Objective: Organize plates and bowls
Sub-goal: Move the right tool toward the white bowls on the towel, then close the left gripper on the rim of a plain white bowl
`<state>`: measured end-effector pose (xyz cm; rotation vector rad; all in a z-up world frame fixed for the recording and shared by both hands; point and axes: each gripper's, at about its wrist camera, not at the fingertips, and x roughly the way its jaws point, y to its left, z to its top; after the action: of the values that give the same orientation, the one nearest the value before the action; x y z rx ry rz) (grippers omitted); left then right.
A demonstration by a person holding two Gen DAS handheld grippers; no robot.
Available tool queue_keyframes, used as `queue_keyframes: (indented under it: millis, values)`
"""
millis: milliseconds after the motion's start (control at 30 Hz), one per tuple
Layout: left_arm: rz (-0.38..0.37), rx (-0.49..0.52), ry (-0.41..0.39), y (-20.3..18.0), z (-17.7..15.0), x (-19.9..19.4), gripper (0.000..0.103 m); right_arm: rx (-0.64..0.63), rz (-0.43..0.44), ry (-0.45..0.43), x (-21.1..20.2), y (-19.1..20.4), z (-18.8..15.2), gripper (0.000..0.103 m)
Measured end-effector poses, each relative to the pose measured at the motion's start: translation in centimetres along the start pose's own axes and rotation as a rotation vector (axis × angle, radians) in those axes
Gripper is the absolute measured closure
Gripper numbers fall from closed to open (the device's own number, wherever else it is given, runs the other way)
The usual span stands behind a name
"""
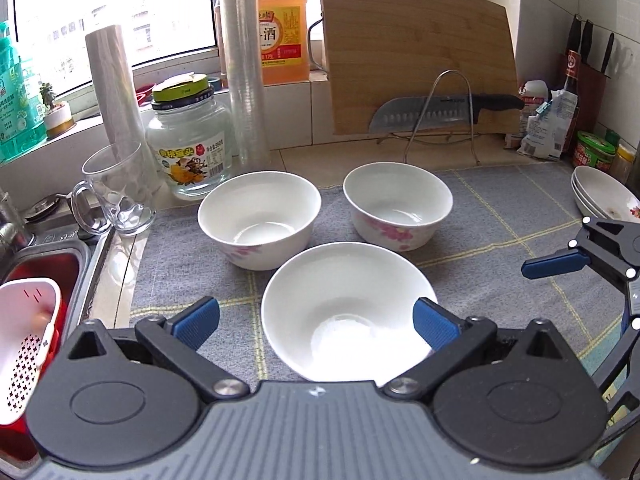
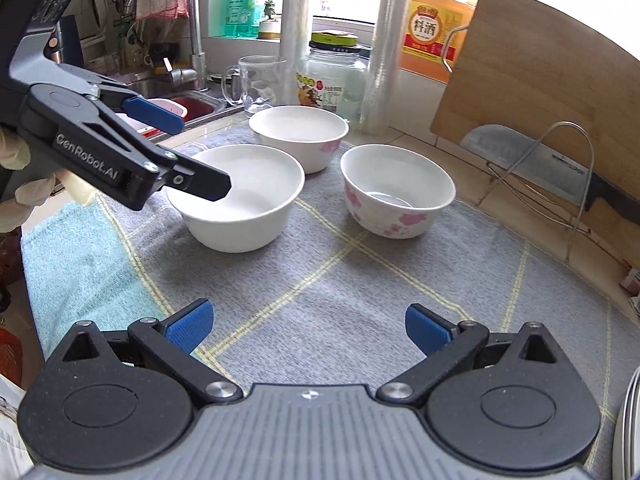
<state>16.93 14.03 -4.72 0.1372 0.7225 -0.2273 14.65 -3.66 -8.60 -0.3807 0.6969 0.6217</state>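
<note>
Three white bowls stand on a grey checked mat [image 1: 500,216]. The nearest plain bowl [image 1: 348,312] sits between my left gripper's [image 1: 316,322] open fingers, its right finger over the rim; it also shows in the right wrist view [image 2: 248,200]. A pink-flowered bowl [image 1: 260,220] stands behind on the left and another [image 1: 398,204] on the right. Stacked plates [image 1: 604,196] lie at the far right. My right gripper [image 2: 310,330] is open and empty over the mat, short of the bowls.
A glass mug [image 1: 114,190], a jar [image 1: 190,148], film rolls and an oil jug line the back. A cutting board [image 1: 416,52] and a knife [image 1: 440,112] lean on a wire rack. A sink [image 1: 44,264] with a red-white basket lies left.
</note>
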Motion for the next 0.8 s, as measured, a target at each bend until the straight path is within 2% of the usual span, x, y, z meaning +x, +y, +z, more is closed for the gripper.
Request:
queue_keyframes:
  millis: [167, 300, 633, 800]
  values:
    - [-0.032, -0.014, 0.041, 2.0, 0.1, 1.9, 0.004, -0.004, 0.032, -0.023, 1.9, 1.5, 1.7, 0.000]
    - [-0.066, -0.013, 0.063, 2.5, 0.2, 2.8, 0.020, -0.012, 0.036, -0.031, 3.3, 2.3, 2.7, 0.000]
    - [-0.145, -0.004, 0.094, 3.1, 0.6, 4.1, 0.030, -0.015, 0.050, -0.032, 5.2, 2.8, 3.8, 0.001]
    - [-0.174, 0.000, 0.100, 3.3, 0.6, 4.3, 0.038, -0.025, 0.056, -0.021, 5.6, 3.1, 4.0, 0.012]
